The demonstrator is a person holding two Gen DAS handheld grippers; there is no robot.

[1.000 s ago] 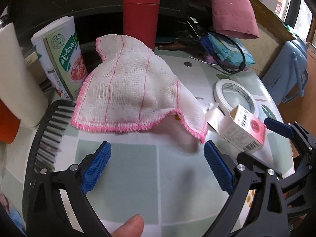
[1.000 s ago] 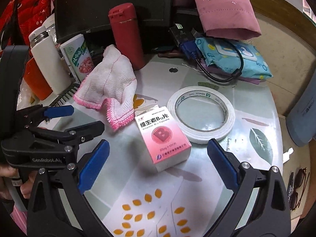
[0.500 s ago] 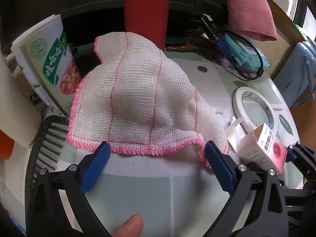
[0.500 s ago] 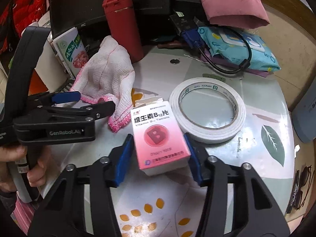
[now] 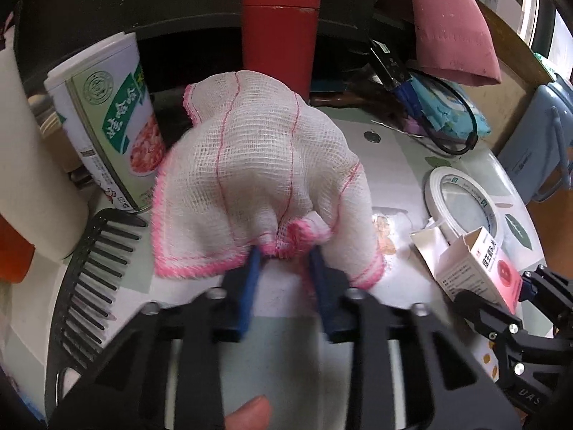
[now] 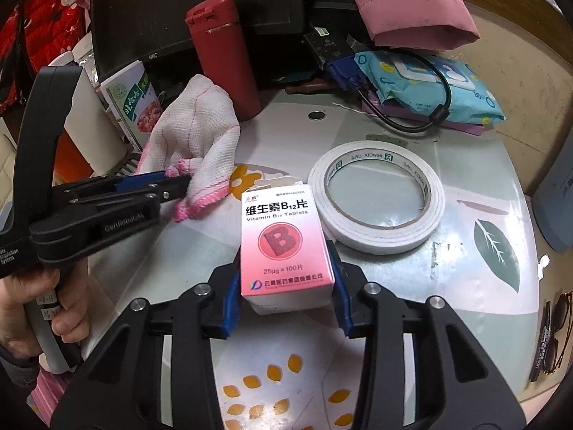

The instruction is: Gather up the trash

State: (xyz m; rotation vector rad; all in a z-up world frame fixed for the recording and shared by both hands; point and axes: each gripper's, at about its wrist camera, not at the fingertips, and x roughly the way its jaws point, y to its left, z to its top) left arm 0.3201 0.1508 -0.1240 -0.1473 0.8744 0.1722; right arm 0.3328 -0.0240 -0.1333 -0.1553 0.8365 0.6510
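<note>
Pink-edged white cloth [image 5: 258, 165] lies bunched on the table [image 6: 465, 222] in front of the red bottle [image 5: 281, 25], and our left gripper [image 5: 283, 251] has just been closing, its blue pads now pinching the cloth's near hem. Our right gripper [image 6: 284, 272] has closed too, clamped on the sides of the pink vitamin box [image 6: 284, 243], which stands on the table just beside the roll of white tape [image 6: 376, 197].
</note>
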